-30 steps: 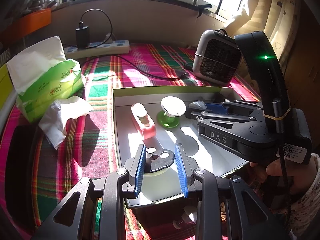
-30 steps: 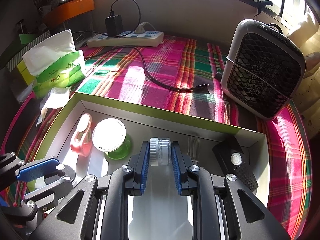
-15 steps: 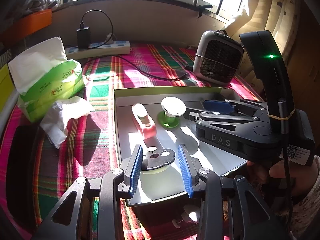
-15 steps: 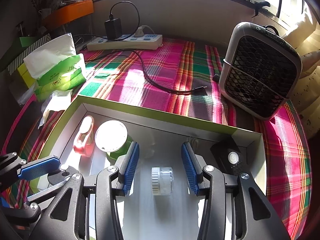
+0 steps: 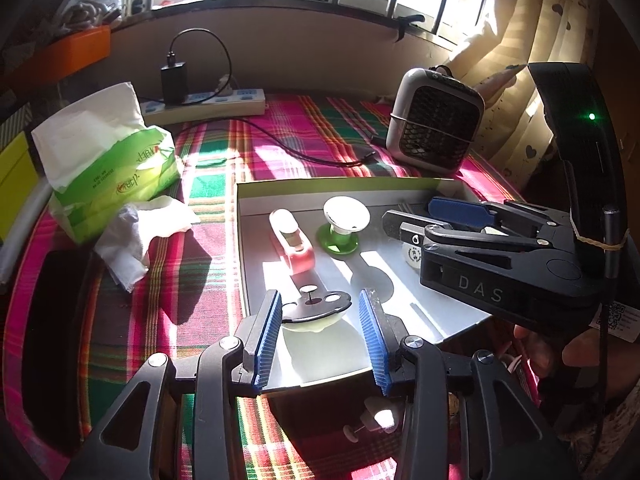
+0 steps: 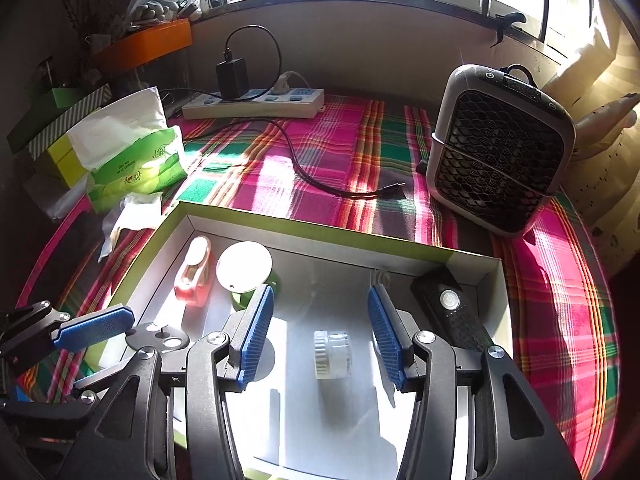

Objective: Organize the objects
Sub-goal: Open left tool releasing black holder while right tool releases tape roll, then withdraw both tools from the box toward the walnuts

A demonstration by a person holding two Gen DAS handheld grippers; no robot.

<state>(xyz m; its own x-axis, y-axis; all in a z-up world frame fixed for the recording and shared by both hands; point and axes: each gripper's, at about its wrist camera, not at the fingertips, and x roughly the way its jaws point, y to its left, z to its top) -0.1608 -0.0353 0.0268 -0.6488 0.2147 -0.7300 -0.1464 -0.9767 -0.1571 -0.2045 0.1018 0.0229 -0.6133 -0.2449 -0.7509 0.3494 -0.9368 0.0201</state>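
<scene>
A shallow green-rimmed box [image 5: 344, 181] [image 6: 320, 229] lies on the plaid cloth. In it are a pink clip-like item [image 5: 291, 245] [image 6: 194, 272], a white-topped green stand [image 5: 344, 222] [image 6: 245, 266], a black plate with white discs [image 5: 316, 305] [image 6: 160, 334], a small clear jar [image 6: 332, 354] lying on its side, and a black device with a button [image 6: 450, 312]. My left gripper [image 5: 322, 334] is open around the black plate. My right gripper [image 6: 320, 336] is open, its blue pads either side of the jar and apart from it. The right gripper also shows in the left wrist view [image 5: 436, 220].
A green tissue pack [image 5: 108, 172] [image 6: 128, 160] and crumpled tissue [image 5: 140, 232] lie left of the box. A small grey fan [image 5: 434, 120] [image 6: 500, 148] stands at the back right. A power strip [image 6: 256, 104] with a loose black cable [image 6: 320, 184] lies behind. A small white object [image 5: 372, 420] lies below the box's near edge.
My right gripper let go of the clear jar, opened wide and drew back; the jar now lies in the box. My left gripper opened wider around the black plate.
</scene>
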